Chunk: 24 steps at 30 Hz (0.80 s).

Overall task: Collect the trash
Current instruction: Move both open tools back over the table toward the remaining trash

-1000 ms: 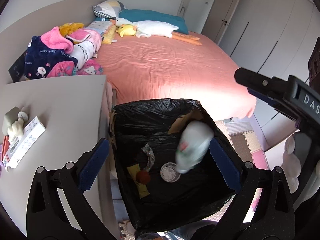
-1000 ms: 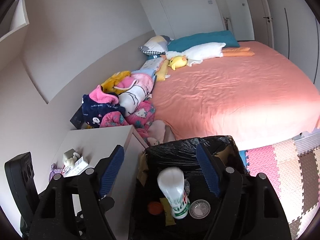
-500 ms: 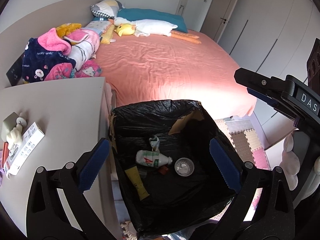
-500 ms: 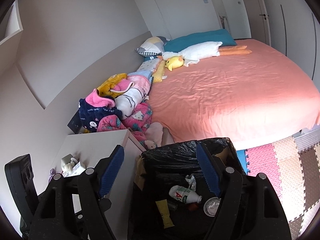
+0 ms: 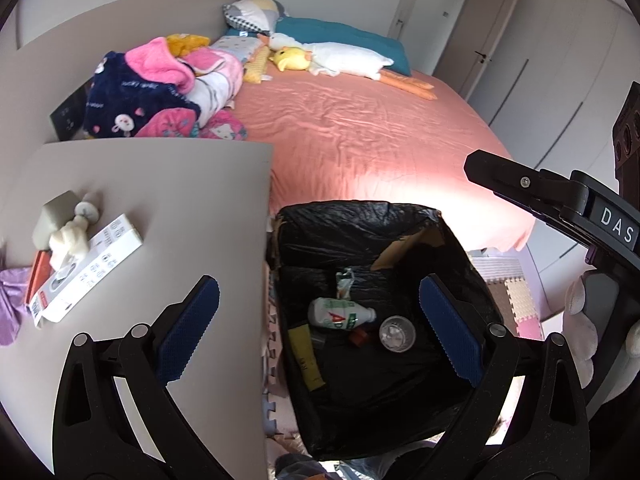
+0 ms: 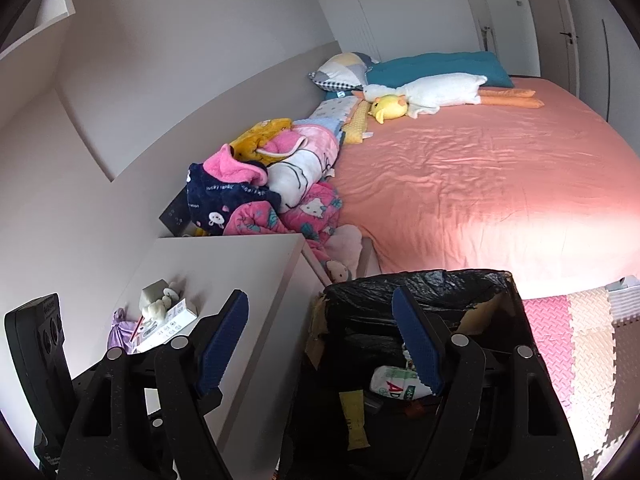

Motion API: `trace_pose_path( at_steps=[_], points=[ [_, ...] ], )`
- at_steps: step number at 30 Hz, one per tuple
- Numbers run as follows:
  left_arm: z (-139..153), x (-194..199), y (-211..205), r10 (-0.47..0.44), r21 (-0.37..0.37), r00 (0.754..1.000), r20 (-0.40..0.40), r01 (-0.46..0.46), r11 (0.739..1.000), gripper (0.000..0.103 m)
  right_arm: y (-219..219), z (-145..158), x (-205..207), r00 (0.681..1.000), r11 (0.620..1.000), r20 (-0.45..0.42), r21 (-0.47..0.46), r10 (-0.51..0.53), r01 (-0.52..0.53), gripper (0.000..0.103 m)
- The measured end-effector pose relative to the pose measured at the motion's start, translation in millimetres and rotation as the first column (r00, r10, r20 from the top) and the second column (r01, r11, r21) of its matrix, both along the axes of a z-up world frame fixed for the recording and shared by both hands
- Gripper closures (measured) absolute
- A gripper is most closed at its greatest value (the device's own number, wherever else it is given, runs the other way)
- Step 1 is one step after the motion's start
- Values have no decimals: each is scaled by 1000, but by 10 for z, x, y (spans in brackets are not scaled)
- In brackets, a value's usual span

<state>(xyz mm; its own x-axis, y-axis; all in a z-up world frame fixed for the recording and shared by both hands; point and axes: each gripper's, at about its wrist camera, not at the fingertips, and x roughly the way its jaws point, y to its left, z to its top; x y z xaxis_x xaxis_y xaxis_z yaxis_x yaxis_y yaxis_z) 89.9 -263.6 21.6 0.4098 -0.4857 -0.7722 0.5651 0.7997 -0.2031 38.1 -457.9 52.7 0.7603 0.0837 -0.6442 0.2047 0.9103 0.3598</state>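
The white bottle (image 5: 340,314) I dropped a second ago now lies on its side in the black-lined bin (image 5: 360,216), beside the clear cup (image 5: 397,333).

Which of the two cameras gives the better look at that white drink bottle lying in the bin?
The left wrist view: the white bottle lies whole on its side in the black-lined bin. In the right wrist view, a blue finger pad covers part of it.

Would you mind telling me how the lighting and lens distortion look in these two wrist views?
Left wrist view: strong fisheye bending, dark corners, sunlight washing out the bed edge above the black-lined bin, whose inside stays dim though the bottle reads sharply. Right wrist view: same bending, a bright patch on the bedsheet, the bin interior darker still.
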Motion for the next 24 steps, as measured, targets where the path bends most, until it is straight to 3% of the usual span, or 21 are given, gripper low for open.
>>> trace_pose_path(
  at_steps=[12, 24],
  points=[
    [-76, 93, 618, 133, 3, 991, -11, -133, 991, 7, 544, -82, 281, 992, 993, -28, 1, 122, -122, 28],
    [-104, 95, 1281, 283, 8, 959, -6, -283, 959, 7, 1143, -131, 508, 965, 966, -44, -1, 257, -258, 28]
  ],
)
